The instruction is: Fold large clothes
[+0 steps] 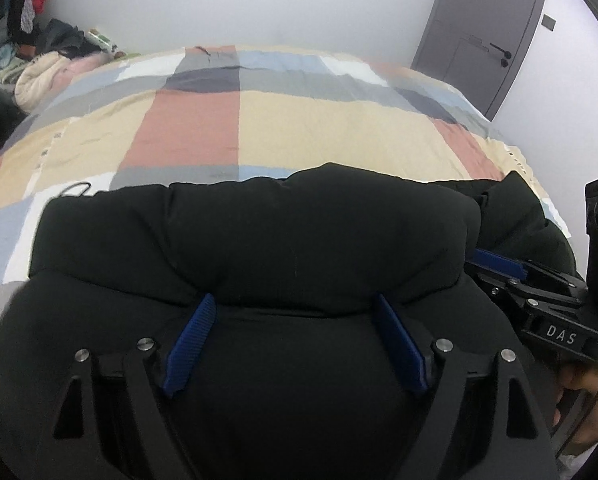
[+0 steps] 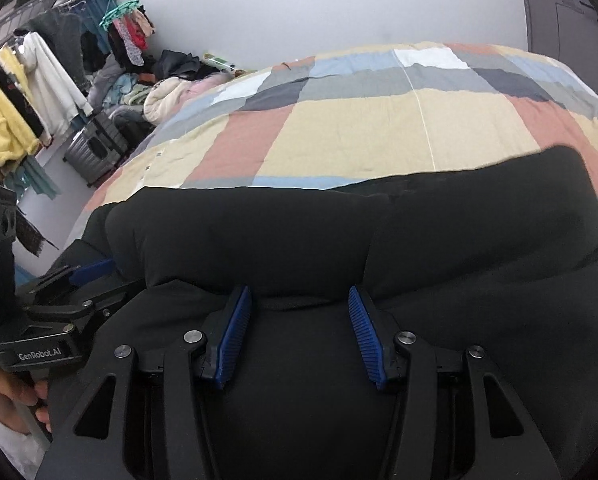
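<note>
Coat: big black puffy coat lies on the near end of the bed, folded over so a fat roll sits on top. It fills the bottom half of both views.
Left claw: left claw sits low on the coat, blue fingers wide apart, at 7 & 5 o'clock of the view. The tips poke under the edge of the fat roll. Nothing is pinched between them.
Right claw: right claw is wide open too, blue fingers resting on the coat w/ tips at the roll's edge. Holds nothing.
Side by side: each claw shows in the other's view; right one at 3 o'clock in the left view, left one at 9 o'clock in the right view. Both are close together on the coat.
Bed: blanket w/ squares of yellow, red, gray & blue lies beyond the coat, at 12 o'clock.
Room: gray door at 1 o'clock in the left view. Clothes rack & gray suitcase at 10 o'clock in the right view.
</note>
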Demonstrator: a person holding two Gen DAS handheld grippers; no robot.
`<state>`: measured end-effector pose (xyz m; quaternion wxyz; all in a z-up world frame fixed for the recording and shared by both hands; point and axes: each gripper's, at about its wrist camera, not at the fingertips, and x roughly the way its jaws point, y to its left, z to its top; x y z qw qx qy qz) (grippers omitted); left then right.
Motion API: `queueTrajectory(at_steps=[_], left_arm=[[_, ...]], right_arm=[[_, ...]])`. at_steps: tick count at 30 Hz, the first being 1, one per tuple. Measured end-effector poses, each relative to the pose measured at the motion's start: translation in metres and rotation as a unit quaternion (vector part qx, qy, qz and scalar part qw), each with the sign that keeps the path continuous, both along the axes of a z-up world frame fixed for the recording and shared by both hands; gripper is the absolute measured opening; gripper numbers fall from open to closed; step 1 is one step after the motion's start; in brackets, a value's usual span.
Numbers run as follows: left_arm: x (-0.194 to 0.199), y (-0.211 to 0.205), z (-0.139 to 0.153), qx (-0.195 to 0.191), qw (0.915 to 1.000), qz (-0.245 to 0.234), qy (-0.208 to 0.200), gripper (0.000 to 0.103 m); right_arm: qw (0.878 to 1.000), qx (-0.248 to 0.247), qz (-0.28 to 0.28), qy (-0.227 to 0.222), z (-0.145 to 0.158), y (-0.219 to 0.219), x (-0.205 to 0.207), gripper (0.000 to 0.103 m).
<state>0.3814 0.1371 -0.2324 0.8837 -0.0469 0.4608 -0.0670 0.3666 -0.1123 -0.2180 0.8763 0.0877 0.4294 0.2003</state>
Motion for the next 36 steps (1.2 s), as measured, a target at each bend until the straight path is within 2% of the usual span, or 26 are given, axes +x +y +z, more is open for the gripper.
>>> queueTrajectory(at_steps=[8,11,16,21,23,25,28,30,34,36], left_arm=[[-0.003,-0.007,-0.001,0.028,0.9996,0.006,0.006,0.083],[-0.008,-0.004,0.005,0.024,0.9995,0.019,0.009,0.083],[-0.017,0.007,0.018,0.019,0.9991,0.037,0.009,0.082],[-0.024,0.040,0.035,0.009,0.9980,0.062,0.000,0.082],[-0.024,0.061,0.040,0.012,0.9966,0.082,-0.003,0.082],[-0.021,0.090,0.040,0.010,0.9937,0.112,0.006,0.082],[-0.012,0.131,0.026,-0.032,0.9884,0.144,0.037,0.082],[-0.007,0.151,0.012,-0.045,0.9837,0.163,0.061,0.082],[-0.002,0.164,-0.011,-0.086,0.9788,0.162,0.091,0.082],[-0.001,0.166,-0.020,-0.109,0.9757,0.162,0.100,0.080]], right_arm=[[0.999,-0.034,-0.002,-0.004,-0.003,0.008,-0.005,0.049],[1.000,-0.017,0.003,0.004,0.006,0.001,-0.009,0.049],[1.000,0.008,0.004,-0.009,0.031,-0.022,-0.023,0.049],[0.999,0.014,-0.026,-0.032,0.057,-0.073,-0.031,0.061],[0.998,0.010,-0.044,-0.032,0.059,-0.097,-0.030,0.073],[0.998,0.008,-0.067,-0.020,0.055,-0.123,-0.026,0.080],[0.994,0.016,-0.108,0.007,0.040,-0.159,-0.014,0.089],[0.990,0.045,-0.125,0.043,0.022,-0.180,-0.003,0.089],[0.983,0.074,-0.137,0.094,-0.007,-0.198,0.011,0.089],[0.975,0.124,-0.126,0.132,-0.027,-0.200,0.017,0.089]])
